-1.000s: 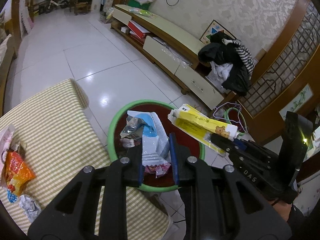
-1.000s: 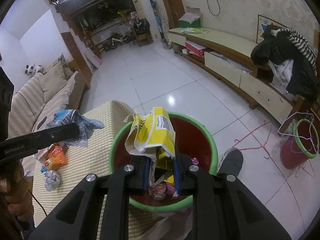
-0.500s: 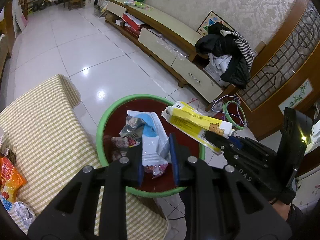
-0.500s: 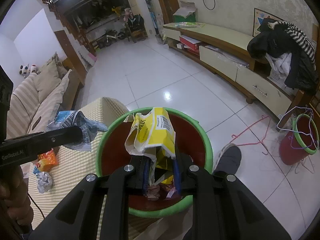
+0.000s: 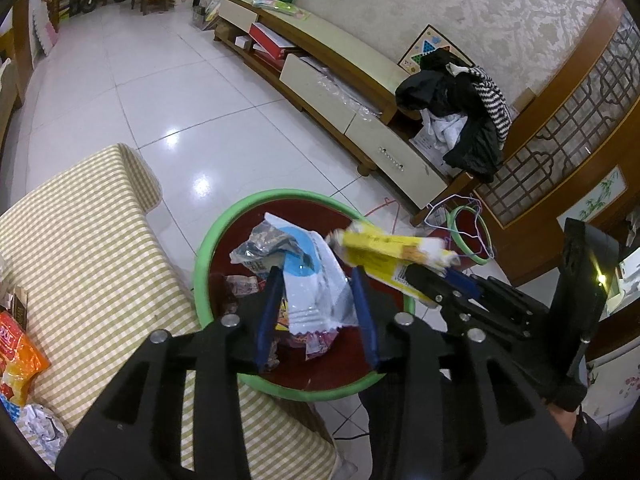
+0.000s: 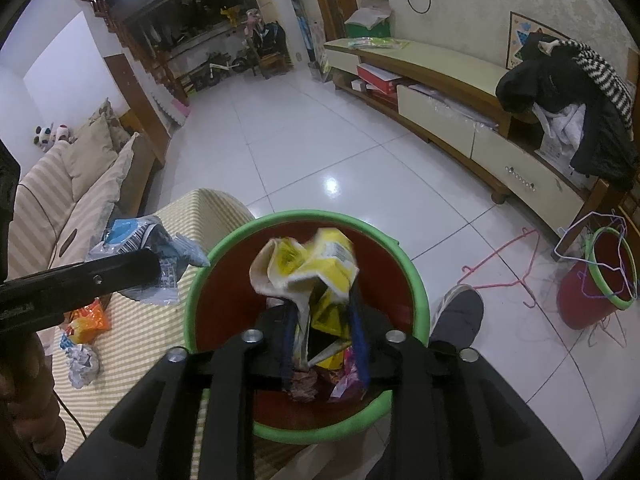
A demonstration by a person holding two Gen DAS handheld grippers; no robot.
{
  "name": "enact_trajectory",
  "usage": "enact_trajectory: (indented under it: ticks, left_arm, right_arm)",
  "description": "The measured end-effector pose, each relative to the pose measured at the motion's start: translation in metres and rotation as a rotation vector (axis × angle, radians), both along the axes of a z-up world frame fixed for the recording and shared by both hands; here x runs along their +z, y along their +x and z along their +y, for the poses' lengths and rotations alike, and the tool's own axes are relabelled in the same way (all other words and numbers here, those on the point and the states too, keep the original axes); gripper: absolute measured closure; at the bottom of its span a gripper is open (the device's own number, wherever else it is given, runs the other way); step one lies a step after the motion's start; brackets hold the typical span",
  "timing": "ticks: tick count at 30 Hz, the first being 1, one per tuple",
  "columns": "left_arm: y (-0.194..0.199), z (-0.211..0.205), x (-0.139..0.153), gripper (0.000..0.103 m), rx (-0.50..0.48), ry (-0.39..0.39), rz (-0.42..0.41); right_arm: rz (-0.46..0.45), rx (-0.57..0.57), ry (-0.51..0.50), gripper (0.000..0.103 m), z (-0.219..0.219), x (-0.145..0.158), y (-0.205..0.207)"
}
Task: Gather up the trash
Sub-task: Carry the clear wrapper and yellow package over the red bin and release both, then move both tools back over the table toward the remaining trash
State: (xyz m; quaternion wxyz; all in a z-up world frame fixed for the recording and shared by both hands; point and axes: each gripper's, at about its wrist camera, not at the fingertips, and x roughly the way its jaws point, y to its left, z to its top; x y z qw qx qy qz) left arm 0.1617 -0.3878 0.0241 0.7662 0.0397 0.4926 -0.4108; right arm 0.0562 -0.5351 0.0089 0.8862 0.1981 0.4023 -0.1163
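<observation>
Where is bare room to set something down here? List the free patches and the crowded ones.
Free: the middle and far corner of the checked table, between the green-rimmed bin and the orange packet; also the floor tiles before the TV cabinet. Crowded: the table's near left edge, with packet and crumpled paper; the bin holds wrappers.

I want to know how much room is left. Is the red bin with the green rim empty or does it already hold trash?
It holds trash: small wrappers lie on the bottom of the bin, with much of the red wall bare.
</observation>
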Motion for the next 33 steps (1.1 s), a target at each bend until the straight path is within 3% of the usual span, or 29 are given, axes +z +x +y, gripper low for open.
enact_trajectory:
  ticks: [4, 11, 13, 18, 33]
  left_arm:
    - [0.000, 0.003, 0.001, 0.052, 0.002, -0.016, 0.007]
    - [0.002, 0.016, 0.008, 0.033, 0.034, -0.031, -0.002]
    - [0.003, 0.025, 0.011, 0.025, 0.060, -0.034, -0.011]
    - [0.007, 0.050, 0.021, 0.012, 0.127, -0.038, -0.028]
    - [-0.009, 0.165, 0.053, 0.006, 0.314, -0.043, -0.097]
  right_arm:
    - [-0.004, -0.001, -0.005, 0.058, 0.000, 0.001, 0.000]
    - [-0.010, 0.002, -0.018, 0.048, 0.005, 0.006, 0.003]
    - [-0.018, 0.001, -0.021, 0.038, 0.009, 0.010, 0.003]
    - [-0.035, 0.026, -0.044, 0.026, 0.025, 0.022, 0.005]
    - [-0.111, 0.195, -0.083, 0.017, 0.119, 0.061, 0.014]
